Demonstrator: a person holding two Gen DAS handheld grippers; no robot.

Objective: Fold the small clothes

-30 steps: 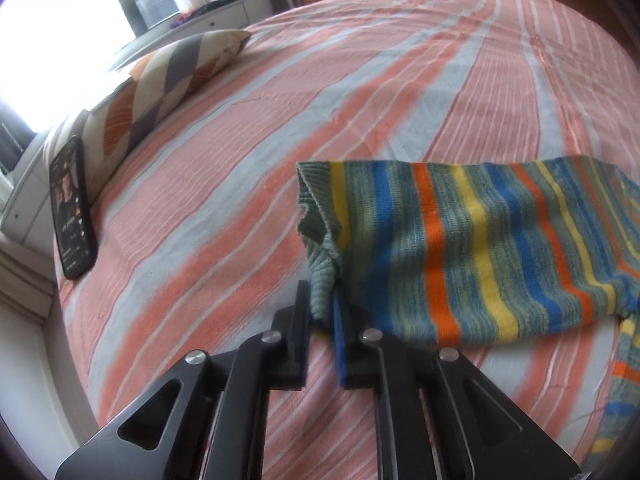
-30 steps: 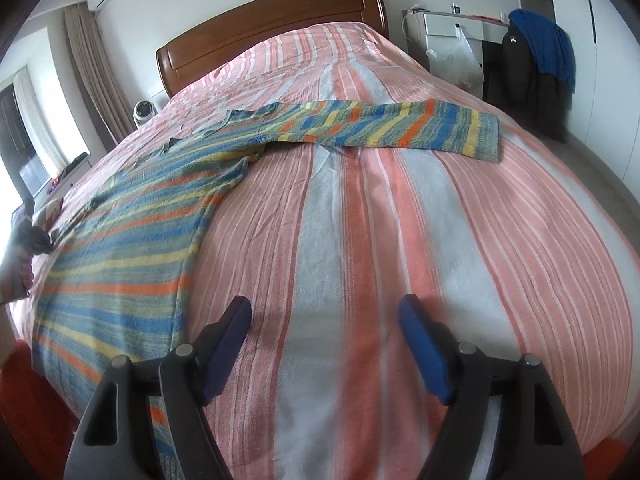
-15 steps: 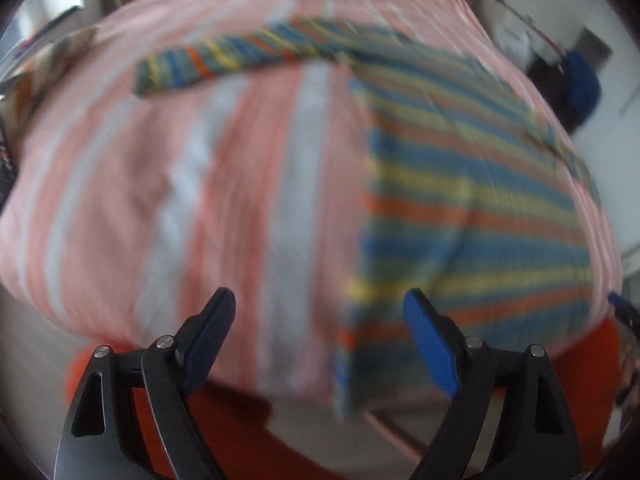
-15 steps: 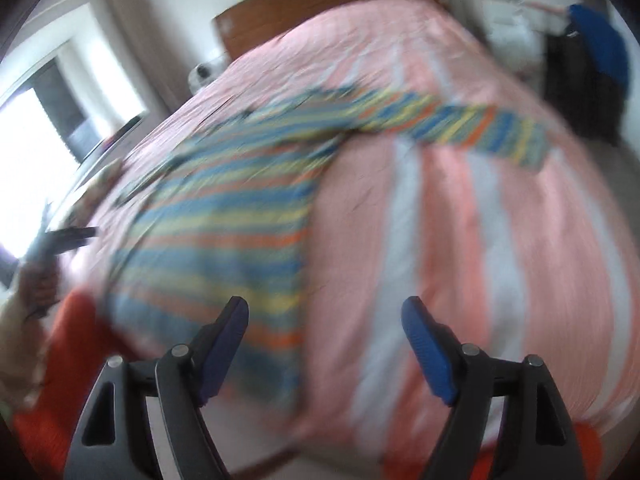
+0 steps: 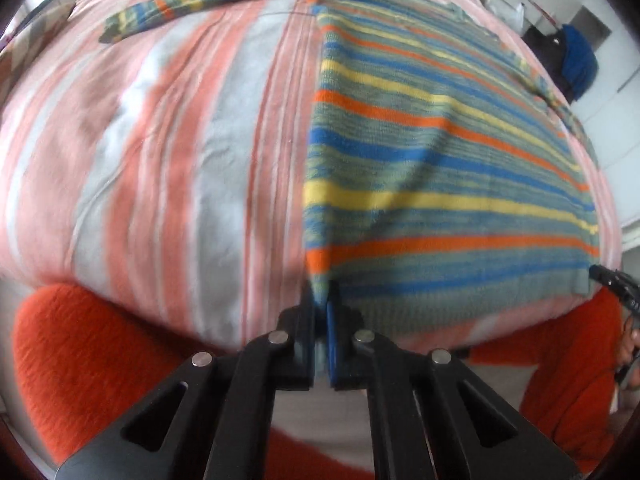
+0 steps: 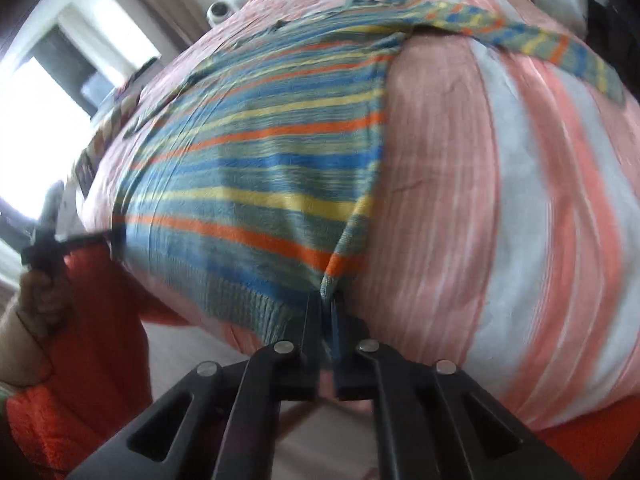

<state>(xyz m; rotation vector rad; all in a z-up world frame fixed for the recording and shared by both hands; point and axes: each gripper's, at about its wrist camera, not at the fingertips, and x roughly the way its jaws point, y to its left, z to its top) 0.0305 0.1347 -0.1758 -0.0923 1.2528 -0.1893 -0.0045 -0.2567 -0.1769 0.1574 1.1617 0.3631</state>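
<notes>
Nearby, an orange-clad person's lap [image 5: 100, 360] below the striped bedspread [image 5: 160, 140], sweater [image 5: 440, 160] alongside.

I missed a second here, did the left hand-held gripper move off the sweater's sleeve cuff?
Yes. The left hand-held gripper went from the cuff beside the pillow to the sweater's bottom hem corner at the bed's near edge, now shut on it.

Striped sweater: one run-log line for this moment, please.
left tongs: shut on striped sweater hem corner | right tongs: shut on opposite corner | sleeves: spread on bed

both wrist views close, downward; share sweater [image 5: 440, 168]
</notes>
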